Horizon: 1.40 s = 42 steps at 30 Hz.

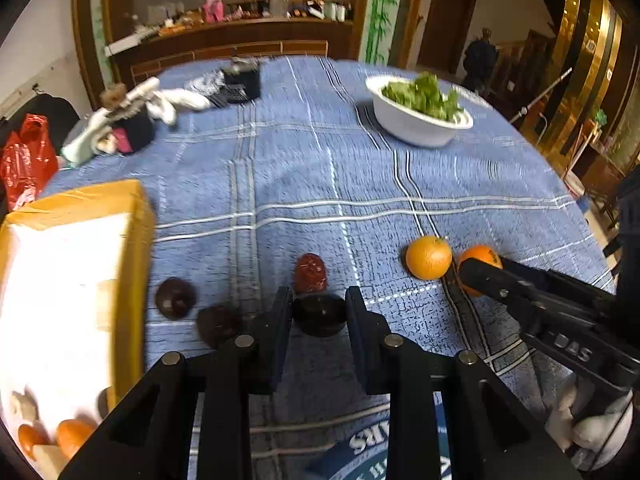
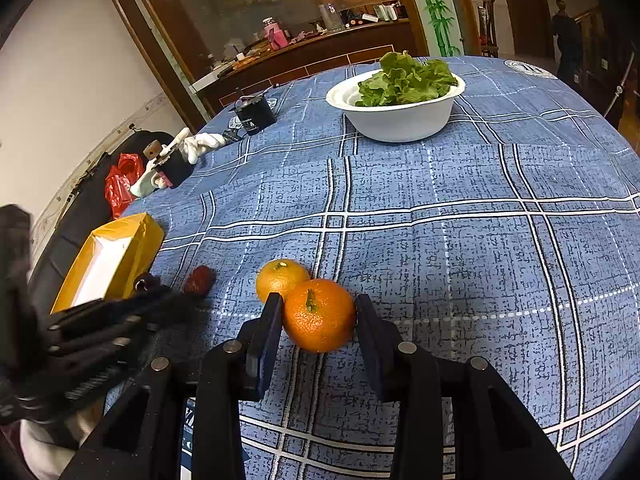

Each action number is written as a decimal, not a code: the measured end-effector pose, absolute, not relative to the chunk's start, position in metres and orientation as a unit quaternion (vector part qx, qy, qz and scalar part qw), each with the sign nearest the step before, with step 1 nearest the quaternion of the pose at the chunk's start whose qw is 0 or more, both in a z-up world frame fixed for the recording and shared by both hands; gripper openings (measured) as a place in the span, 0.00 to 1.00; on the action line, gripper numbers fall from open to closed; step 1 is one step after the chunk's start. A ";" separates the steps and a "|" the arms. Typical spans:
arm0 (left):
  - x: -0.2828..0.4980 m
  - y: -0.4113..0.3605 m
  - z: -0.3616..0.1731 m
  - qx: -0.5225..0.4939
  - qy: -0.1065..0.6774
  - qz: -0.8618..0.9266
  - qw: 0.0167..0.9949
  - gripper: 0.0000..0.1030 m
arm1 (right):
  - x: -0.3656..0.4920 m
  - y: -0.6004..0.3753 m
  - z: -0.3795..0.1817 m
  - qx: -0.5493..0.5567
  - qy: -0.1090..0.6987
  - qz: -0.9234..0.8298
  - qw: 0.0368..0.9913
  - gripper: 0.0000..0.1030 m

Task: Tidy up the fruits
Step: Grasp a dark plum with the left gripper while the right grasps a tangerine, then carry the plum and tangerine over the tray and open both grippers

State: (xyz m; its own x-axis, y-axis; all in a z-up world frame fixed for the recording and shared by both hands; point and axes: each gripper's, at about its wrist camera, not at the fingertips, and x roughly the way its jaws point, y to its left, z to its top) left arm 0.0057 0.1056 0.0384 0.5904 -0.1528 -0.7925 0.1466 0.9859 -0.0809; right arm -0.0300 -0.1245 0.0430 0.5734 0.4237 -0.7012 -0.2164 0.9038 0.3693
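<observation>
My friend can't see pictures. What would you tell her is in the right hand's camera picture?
The right gripper is closed on an orange on a blue checked tablecloth, with a second orange touching it just behind. Farther back is a white bowl of leafy greens, and a yellow box lies at the left.

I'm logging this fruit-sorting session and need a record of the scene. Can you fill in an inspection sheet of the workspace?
Surface: table under a blue plaid tablecloth.
Job's things: near orange between the right tool's pads; second orange behind it; dark round fruit between the left tool's pads; two more dark fruits and a red date nearby; yellow box with oranges inside.
Clutter: white bowl of greens, white gloves, black device.
Grippers: left tool shut on dark fruit; right tool shut on orange.
Cables: nothing seen.
Surroundings: wooden counter, red bag.
</observation>
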 end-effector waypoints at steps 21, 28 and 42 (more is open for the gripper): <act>-0.042 0.204 0.074 -0.134 0.422 -0.057 0.895 0.26 | -0.031 -0.138 0.041 0.201 0.423 0.231 0.853 0.39; -0.079 0.287 0.069 -0.191 0.411 0.023 0.891 0.26 | -0.047 -0.108 0.049 0.246 0.427 0.328 0.806 0.40; -0.130 0.357 0.068 -0.223 0.371 0.111 0.895 0.58 | -0.131 0.076 0.085 0.109 0.443 0.429 0.780 0.41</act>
State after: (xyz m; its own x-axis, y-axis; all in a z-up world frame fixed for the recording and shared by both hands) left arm -0.1298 0.3570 0.0677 0.7006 0.0342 -0.7127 -0.3645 0.8759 -0.3162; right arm -0.1313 0.0759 0.0850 0.2408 0.7649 -0.5974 -0.5727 0.6090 0.5488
